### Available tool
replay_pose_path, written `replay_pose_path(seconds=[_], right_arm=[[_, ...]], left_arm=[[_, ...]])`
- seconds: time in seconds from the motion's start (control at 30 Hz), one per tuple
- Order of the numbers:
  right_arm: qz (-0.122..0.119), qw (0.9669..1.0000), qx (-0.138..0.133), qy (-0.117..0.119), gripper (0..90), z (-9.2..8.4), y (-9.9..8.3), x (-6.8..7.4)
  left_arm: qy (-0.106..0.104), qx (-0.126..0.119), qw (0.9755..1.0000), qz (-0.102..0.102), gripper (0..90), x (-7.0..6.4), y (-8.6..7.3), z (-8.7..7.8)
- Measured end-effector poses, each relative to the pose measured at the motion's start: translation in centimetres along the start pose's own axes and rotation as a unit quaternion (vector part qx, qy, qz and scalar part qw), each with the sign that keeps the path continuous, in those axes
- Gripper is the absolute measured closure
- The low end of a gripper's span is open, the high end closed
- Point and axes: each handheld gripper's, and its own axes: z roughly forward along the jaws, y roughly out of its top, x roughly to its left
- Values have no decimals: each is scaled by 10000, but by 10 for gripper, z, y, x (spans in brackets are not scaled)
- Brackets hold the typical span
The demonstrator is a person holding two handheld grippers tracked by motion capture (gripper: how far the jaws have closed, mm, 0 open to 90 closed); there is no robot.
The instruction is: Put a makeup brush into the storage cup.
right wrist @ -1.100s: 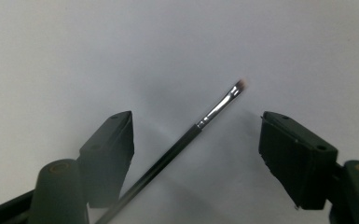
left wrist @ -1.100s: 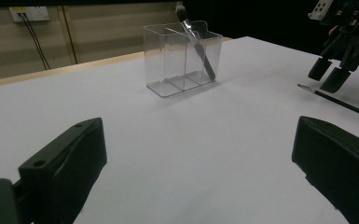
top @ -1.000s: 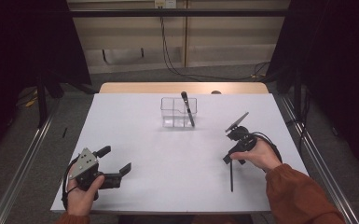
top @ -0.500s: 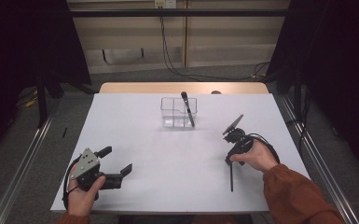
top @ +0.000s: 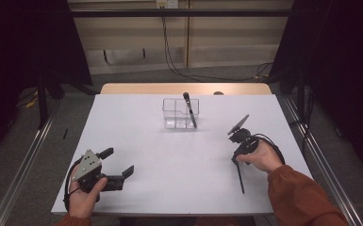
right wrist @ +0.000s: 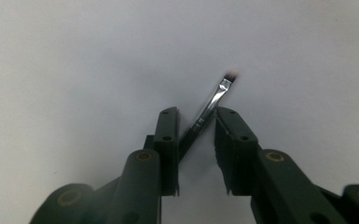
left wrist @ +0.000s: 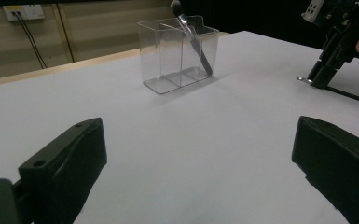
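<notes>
Right gripper (right wrist: 196, 135), jaws just closing, brackets a thin brush (right wrist: 210, 105) lying on the near-right table (top: 136, 117). Left gripper (top: 118, 162) gapes, near-left. Clear holder (top: 181, 113) with dark brush (top: 189, 109) stands far-centre, unobstructing.

Both grippers are black. The left gripper (top: 104, 169) carries a grey three-cornered plate and blocky fingers (left wrist: 67, 163). The right gripper (top: 239, 137) trails a black cable, with brass-ringed screws, beside an orange-red sleeve (top: 301, 197).
</notes>
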Motion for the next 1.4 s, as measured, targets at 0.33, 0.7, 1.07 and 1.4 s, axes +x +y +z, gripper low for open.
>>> replay_pose_path(seconds=[0.33, 0.7, 1.07, 1.4], right_arm=[[0, 9999, 113, 59, 820, 0, 1, -1], [49, 9998, 122, 170, 861, 0, 2, -4], [52, 9995, -52, 298, 862, -1, -3, -8], [112, 9982, -413, 425, 864, -6, -7, -11]], left_arm=[[3, -5, 10000, 2, 30, 1, 0, 0], [27, -7, 10000, -23, 28, 2, 0, 0], [35, -6, 10000, -31, 28, 2, 0, 0], [27, 3, 10000, -36, 28, 2, -1, 0]])
